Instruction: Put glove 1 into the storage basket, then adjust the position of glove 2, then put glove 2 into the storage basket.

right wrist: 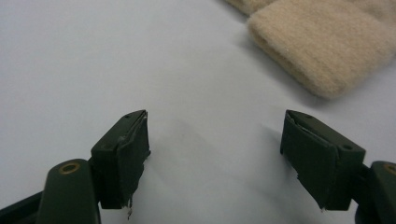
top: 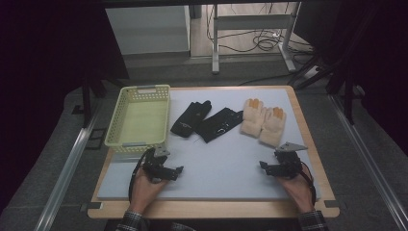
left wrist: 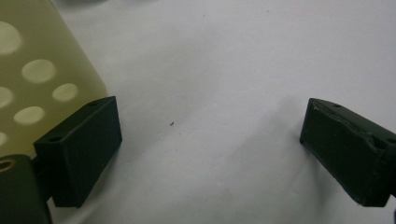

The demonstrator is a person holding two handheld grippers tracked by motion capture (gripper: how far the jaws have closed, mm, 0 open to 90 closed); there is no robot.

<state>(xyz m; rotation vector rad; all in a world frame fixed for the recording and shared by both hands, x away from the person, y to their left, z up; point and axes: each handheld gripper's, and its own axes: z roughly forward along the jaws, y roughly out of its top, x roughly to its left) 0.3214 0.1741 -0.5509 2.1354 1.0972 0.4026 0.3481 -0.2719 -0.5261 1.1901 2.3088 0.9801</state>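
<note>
Jaws on the right gripper [top: 267,166] are standing wide apart with nothing between them, hovering low over the pale mat [top: 226,163] in the lower right of the high view. In the right gripper view the cuff of a beige glove [right wrist: 322,46] is lying just beyond the jaw tips, toward the upper right of the frame, near but not touching. The left gripper [top: 174,171] is likewise gaping and holding nothing, sitting in the lower left of the high view; in the left gripper view a corner of the green basket [left wrist: 42,79] is showing just beside its left jaw.

Further out, the beige gloves [top: 263,122] are lying side by side at the right of centre in the high view, fingers pointing to the top of the frame. The black gloves [top: 207,122] are resting just left of them, overlapping each other, and the green basket is sitting at the upper left, with nothing visible inside it.

Judging from this, the work in hand is most likely starting a reach for a glove to drop in the basket. To do it well, the right gripper should be advancing toward the nearest cuff, keeping its jaws spread until they straddle the thick edge, then pinching one glove alone so the neighbour is not dragging along. The fleece looks soft, so a deep bite is probably safer than a tip grab.
</note>
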